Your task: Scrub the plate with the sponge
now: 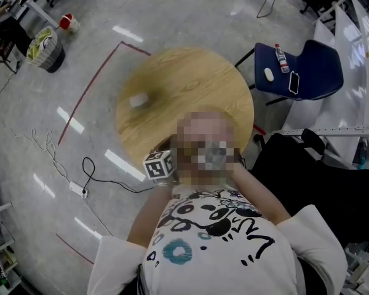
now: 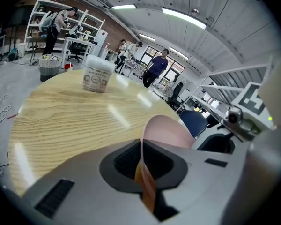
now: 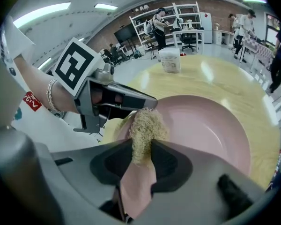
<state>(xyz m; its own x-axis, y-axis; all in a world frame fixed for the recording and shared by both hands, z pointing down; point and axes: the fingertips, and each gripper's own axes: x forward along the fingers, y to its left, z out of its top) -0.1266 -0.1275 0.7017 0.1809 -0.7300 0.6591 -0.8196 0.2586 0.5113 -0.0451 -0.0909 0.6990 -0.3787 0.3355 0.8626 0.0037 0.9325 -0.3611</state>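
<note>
A pink plate [image 3: 206, 125] is held tilted over the round wooden table [image 3: 225, 83]. In the left gripper view my left gripper [image 2: 141, 168] is shut on the plate's rim [image 2: 166, 130]. From the right gripper view that same gripper [image 3: 147, 103] pinches the plate's left edge. My right gripper [image 3: 140, 168] is shut on the sponge [image 3: 144, 128], whose fuzzy yellowish end pokes out over the plate's near-left rim above a pink lower part. I cannot tell whether it touches the plate. In the head view only the left gripper's marker cube [image 1: 158, 165] shows; plate and sponge are hidden.
A white printed cup [image 2: 97, 76] stands at the far side of the table [image 1: 190, 78]. A blue chair [image 1: 313, 66] with a bottle and a phone sits beyond the table. Several people, shelves and desks fill the room's back. A cable runs across the floor [image 1: 86, 165].
</note>
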